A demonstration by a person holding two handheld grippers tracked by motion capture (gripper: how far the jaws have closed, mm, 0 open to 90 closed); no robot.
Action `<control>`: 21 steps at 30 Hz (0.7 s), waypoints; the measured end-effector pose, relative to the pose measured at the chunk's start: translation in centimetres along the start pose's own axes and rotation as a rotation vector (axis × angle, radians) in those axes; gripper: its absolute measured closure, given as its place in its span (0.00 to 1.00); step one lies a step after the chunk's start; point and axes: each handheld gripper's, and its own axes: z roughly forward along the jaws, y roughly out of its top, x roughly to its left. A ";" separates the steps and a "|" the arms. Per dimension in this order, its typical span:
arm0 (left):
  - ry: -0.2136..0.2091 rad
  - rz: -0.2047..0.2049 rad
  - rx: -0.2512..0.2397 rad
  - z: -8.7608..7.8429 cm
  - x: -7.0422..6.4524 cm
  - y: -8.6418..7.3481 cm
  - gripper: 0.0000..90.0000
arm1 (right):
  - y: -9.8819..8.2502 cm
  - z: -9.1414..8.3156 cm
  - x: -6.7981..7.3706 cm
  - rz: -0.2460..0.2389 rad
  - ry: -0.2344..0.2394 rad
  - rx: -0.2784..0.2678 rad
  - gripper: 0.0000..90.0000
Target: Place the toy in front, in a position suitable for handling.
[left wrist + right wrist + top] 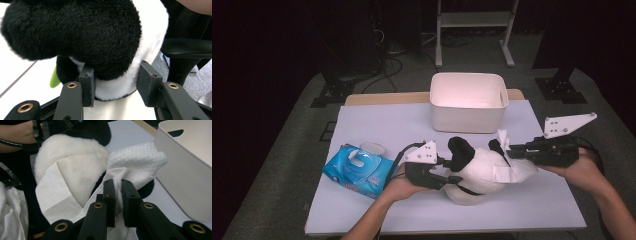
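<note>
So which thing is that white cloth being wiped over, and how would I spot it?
Start at the white bin at the far edge of the table and come toward the person. There, between the two grippers, lies a plush toy, the left gripper closed on it and the wet wipe draped against it. It is the only furry thing, black and white, unlike the shiny blue wipes pack.

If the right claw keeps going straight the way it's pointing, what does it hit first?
Most likely the plush toy. The right claw is shut on a white wipe that lies against the toy's white body, directly ahead. The white bin sits off to one side, seemingly outside that line.
</note>
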 end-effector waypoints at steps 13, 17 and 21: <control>0.018 -0.008 0.002 -0.3 0.2 -0.1 0.62 | 1.3 1.5 -1.0 0.013 0.024 -0.038 0.91; 0.037 -0.041 -0.010 -0.2 0.3 0.2 0.62 | 2.3 1.9 0.4 -0.028 0.075 -0.031 0.91; 0.046 -0.050 -0.006 -0.1 0.2 0.4 0.63 | 3.6 2.4 1.6 -0.068 0.117 -0.043 0.91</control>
